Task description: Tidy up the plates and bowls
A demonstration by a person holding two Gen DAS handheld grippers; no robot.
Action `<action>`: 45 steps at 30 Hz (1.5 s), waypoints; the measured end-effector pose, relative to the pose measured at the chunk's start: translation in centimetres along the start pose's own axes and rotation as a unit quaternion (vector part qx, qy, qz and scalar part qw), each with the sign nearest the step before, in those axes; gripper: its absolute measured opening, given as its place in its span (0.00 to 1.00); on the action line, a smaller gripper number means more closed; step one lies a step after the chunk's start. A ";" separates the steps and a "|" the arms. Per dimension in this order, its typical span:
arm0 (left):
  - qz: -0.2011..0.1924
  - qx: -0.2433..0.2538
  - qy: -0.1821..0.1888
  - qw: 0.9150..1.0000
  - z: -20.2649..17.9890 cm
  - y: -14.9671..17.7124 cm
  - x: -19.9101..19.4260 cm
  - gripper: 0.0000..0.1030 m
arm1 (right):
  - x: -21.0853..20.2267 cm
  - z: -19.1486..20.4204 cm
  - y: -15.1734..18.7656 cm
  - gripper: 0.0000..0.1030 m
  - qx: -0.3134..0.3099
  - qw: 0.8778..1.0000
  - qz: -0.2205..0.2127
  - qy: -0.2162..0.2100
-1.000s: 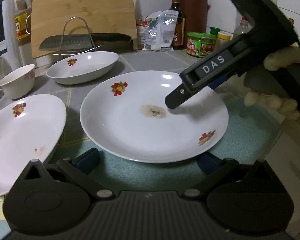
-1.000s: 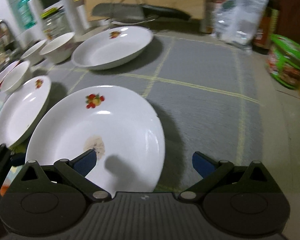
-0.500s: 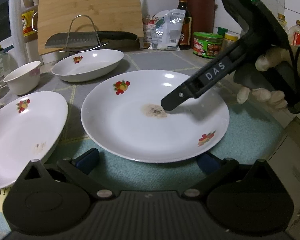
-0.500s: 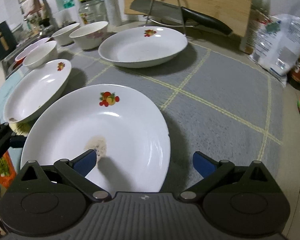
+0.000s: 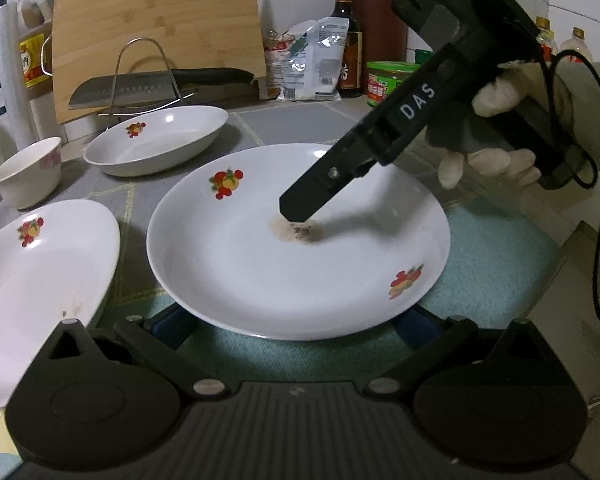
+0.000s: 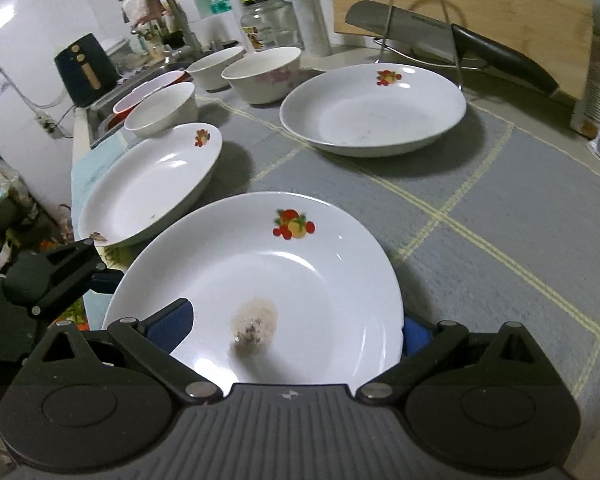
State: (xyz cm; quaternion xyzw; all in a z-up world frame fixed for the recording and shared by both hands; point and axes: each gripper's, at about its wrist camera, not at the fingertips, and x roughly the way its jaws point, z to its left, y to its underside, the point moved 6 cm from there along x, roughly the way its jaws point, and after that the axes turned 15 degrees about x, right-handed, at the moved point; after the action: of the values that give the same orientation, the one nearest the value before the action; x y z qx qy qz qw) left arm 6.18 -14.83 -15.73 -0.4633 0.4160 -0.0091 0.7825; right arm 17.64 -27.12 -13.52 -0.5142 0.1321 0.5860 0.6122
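White soiled plate (image 6: 300,280) between right gripper's (image 6: 296,326) spread fingers, possibly untouched; 2 plates (image 6: 152,184) beside.

Both wrist views – close, seemingly opposed – share the stained plate (image 5: 300,248).

Light: dim indoor, from overhead
Glare: small white glints on the stained plate (image 5: 300,240), toward its far rim
Shadows: soft dark patch right of the plate on the tabletop (image 6: 500,208)
Distortion: fisheye bending, black corners
Focus: sharp centre, softer far behind the plate
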 end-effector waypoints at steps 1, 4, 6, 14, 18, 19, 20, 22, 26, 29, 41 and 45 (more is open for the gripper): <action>0.000 0.001 0.001 1.000 0.0 0.0 0.0 1.00 | 0.0 -0.1 -0.1 1.00 0.002 1.000 0.003 -0.004; 0.000 0.002 0.003 1.000 0.1 0.0 0.0 1.00 | 0.0 -0.3 0.0 0.99 0.007 1.000 0.010 -0.017; 0.000 0.002 0.004 1.000 0.1 0.0 0.0 1.00 | -0.1 -0.3 0.0 0.99 0.004 1.000 0.014 -0.018; 0.001 0.003 0.014 1.000 0.2 -0.1 0.3 1.00 | -0.2 -0.9 -0.4 0.97 0.021 0.999 0.018 -0.041; 0.001 0.004 0.013 1.000 0.2 -0.1 0.3 1.00 | -0.4 -1.3 -0.6 0.96 0.047 0.997 0.018 -0.058; 0.001 0.004 0.012 1.000 0.2 -0.1 0.3 1.00 | -0.5 -1.4 -0.6 0.96 0.054 0.996 0.018 -0.063; 0.002 0.005 0.012 1.000 0.2 -0.1 0.2 1.00 | -0.5 -1.4 -0.7 0.96 0.060 0.996 0.019 -0.065; 0.003 0.005 0.012 1.000 0.2 -0.1 0.3 1.00 | -0.5 -1.4 -0.8 0.96 0.068 0.995 0.020 -0.068; 0.009 0.008 0.015 1.000 0.2 -0.2 0.3 1.00 | -0.6 -1.2 -0.6 0.96 0.064 0.996 0.023 -0.063; 0.011 0.013 0.014 1.000 0.2 -0.3 0.3 0.99 | -0.7 -1.1 -0.6 0.96 0.062 0.996 0.023 -0.063; 0.014 0.031 0.024 0.999 0.4 -2.0 0.4 0.99 | -2.4 -1.5 -0.8 0.96 0.055 0.997 0.006 -0.048; 0.007 0.044 0.032 0.999 0.3 -3.3 1.4 0.99 | -3.7 -2.5 -1.1 0.96 0.061 0.997 -0.010 -0.037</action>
State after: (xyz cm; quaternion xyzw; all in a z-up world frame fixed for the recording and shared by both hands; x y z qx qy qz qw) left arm 8.47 -17.03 -14.15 -0.4253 0.4433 -0.0370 0.7882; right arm 18.69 -30.98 -11.29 -0.4552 0.1402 0.5892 0.6527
